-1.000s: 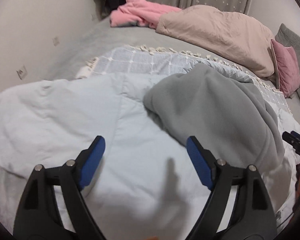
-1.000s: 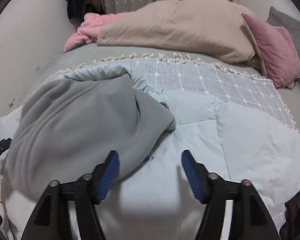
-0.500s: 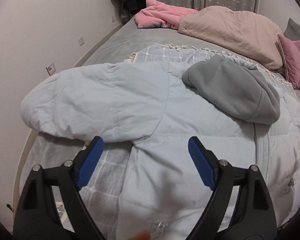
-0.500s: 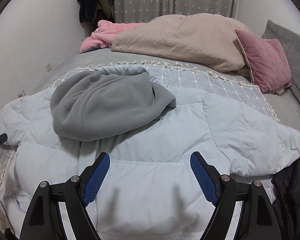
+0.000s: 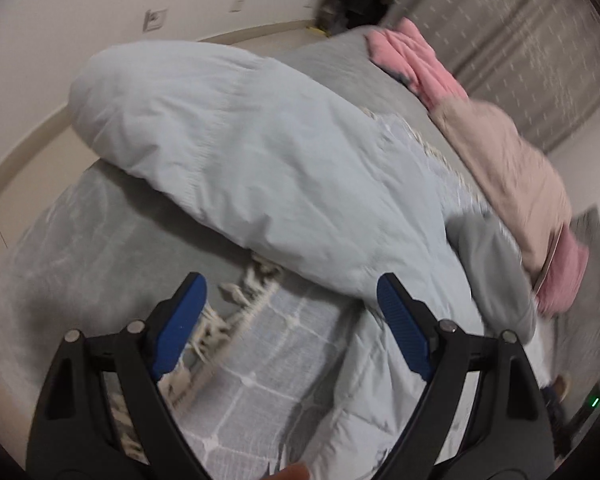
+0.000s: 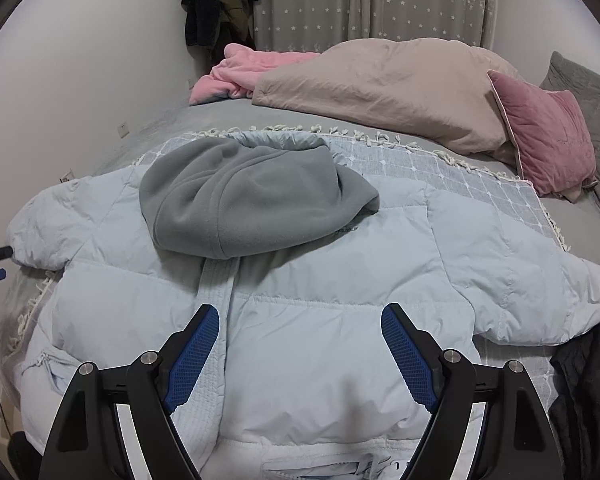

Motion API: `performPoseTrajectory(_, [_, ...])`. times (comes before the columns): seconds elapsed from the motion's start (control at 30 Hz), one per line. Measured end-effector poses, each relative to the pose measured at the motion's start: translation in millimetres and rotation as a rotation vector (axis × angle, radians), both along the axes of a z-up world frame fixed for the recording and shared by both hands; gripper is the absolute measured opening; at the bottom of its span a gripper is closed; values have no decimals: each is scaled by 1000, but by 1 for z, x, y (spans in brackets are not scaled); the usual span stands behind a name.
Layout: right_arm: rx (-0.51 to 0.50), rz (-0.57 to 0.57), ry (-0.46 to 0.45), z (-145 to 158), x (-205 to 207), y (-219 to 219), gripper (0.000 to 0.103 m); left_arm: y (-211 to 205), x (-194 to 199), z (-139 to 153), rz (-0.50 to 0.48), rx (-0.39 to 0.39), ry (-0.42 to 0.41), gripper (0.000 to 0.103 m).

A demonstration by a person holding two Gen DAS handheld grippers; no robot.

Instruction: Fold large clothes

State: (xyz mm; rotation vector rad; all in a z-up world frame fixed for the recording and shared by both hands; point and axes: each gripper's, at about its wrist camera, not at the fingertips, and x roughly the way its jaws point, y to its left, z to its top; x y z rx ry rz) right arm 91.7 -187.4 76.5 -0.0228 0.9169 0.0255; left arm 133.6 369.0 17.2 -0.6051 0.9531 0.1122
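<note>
bed (image 6: 188, 116): grey sheet, soft and giving; holds everything else.
throw (image 6: 452, 176): pale blue-grey woven cover, white grid lines, cream tassel fringe; lies flat under the jacket; loose, so dragging the jacket could bunch it.
jacket (image 6: 340, 280): large pale blue quilted puffer jacket, spread front-up across the throw, both sleeves out to the sides, zip placket down the middle; puffy, slippery-looking shell.
left sleeve (image 5: 240, 152): fat, rounded, wrinkled tube running toward the bed edge by the wall; left view is blurred, cuff detail unclear.
hood (image 6: 244, 200): grey fleece-lined hood, matte and soft, flopped forward onto the chest.
left gripper (image 5: 288, 328): black arms, blue ribbed pads, jaws spread wide, nothing between them; over the throw fringe just beside the sleeve underside.
right gripper (image 6: 300, 352): same build, jaws have just been opening and now stand wide, empty; hovers over the lower chest, right of the placket.
risk 1: padding springs back, likely unfolding any sleeve laid over the body.
risk 2: pads may pinch only the thin outer shell, so the sleeve slips out mid-lift.
risk 3: left pads could catch tassels along with the sleeve and pull the throw.
risk 4: the hood left on the chest makes a lumpy, uneven fold.
</note>
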Motion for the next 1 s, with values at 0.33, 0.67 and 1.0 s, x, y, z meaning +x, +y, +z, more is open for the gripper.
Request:
performPoseTrajectory(0.33, [-20,-20,3,-4,0,-11,85,91,19,-65,268,-315,-63,87])
performPoseTrajectory(0.67, [-17,-23,40,-15,9,-12,85,126,32,-118,569,-623,-232,55])
performPoseTrajectory(1.0, [1,-55,50,-20,10,-20,85,69,39,5,409,-269,-458,7])
